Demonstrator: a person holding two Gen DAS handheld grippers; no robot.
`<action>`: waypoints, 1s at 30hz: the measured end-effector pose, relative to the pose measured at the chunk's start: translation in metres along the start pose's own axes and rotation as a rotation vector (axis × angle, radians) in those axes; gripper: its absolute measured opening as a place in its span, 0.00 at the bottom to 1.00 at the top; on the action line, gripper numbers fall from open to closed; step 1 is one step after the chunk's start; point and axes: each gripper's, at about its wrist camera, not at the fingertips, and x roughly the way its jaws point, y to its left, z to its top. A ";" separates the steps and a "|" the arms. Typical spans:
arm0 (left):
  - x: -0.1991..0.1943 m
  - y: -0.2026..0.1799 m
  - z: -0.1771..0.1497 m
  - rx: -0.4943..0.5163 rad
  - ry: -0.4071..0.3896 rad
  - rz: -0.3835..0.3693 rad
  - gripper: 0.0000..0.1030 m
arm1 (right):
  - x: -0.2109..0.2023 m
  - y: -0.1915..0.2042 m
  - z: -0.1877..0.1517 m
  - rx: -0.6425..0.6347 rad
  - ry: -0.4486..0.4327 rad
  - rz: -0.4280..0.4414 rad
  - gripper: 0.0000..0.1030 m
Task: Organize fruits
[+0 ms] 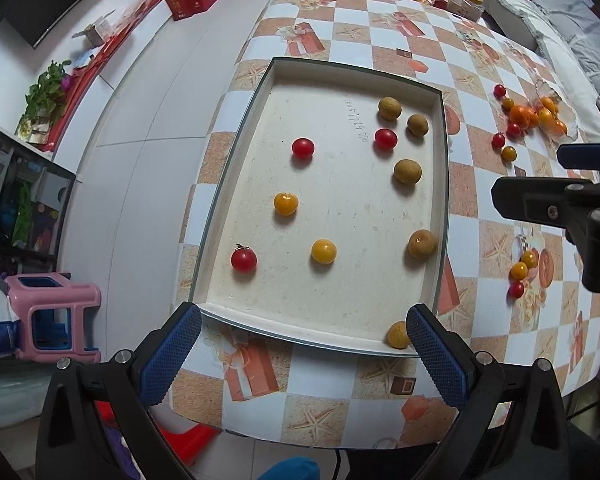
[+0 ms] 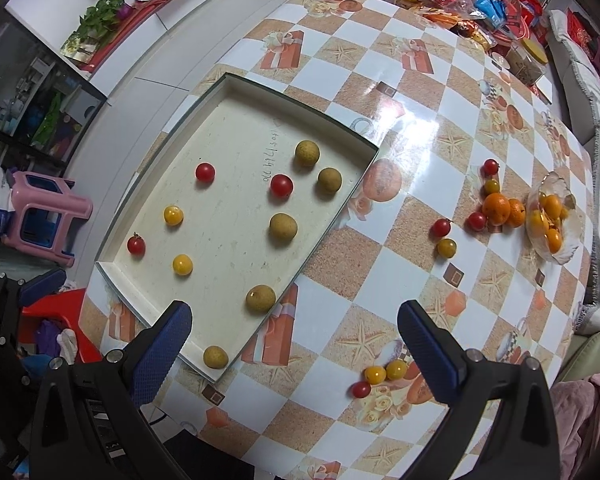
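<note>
Fruit in the tray: ten small round pieces – three red cherry tomatoes [image 1: 303, 147], two yellow cherry tomatoes [image 1: 286, 203] and five dull brown longans [image 1: 407, 171]. Shiny skins on the tomatoes, matte on the longans. None of them touch each other.

Tray [image 1: 236, 160]: shallow, rectangular, off-white inside with some scribbled handwriting near the far end. Longans sit along its right side, one tucked in the near right corner [image 1: 397, 334]; tomatoes are spread over the left and middle.

Loose fruit on the table: a little group of two yellow tomatoes and a red one [image 2: 374, 376] near the front edge, right of the tray. Farther back there's another scatter – red tomatoes [image 2: 440, 227], yellow-brown ones, and two oranges [image 2: 496, 204] touching each other.

Glass bowl [image 2: 568, 252]: clear, just beside the oranges, holding several small orange fruits.

Table [image 2: 400, 128]: glossy checkered cloth, white and tan squares with starfish and gift-box prints. Snack bags and jars piled at the far end.

Left gripper [image 1: 303, 334]: blue padded fingers spread wide, holding nothing, hanging over the near edge of the tray.

Right gripper [image 2: 294, 330]: also spread wide and empty, over the tray's near right corner and the table next to it.

Floor side: pink stool [image 1: 52, 316] off to the left.
</note>
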 end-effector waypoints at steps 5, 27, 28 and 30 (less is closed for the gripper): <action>-0.002 0.000 -0.002 0.016 -0.001 -0.002 1.00 | -0.002 0.003 -0.003 -0.004 -0.001 -0.011 1.00; -0.005 -0.004 0.001 0.070 -0.021 -0.010 1.00 | -0.005 0.001 -0.004 0.013 0.008 -0.033 1.00; -0.005 -0.004 0.001 0.070 -0.021 -0.011 1.00 | -0.005 0.001 -0.004 0.013 0.009 -0.035 1.00; -0.005 -0.004 0.001 0.071 -0.022 -0.014 1.00 | -0.005 0.001 -0.005 0.014 0.011 -0.037 1.00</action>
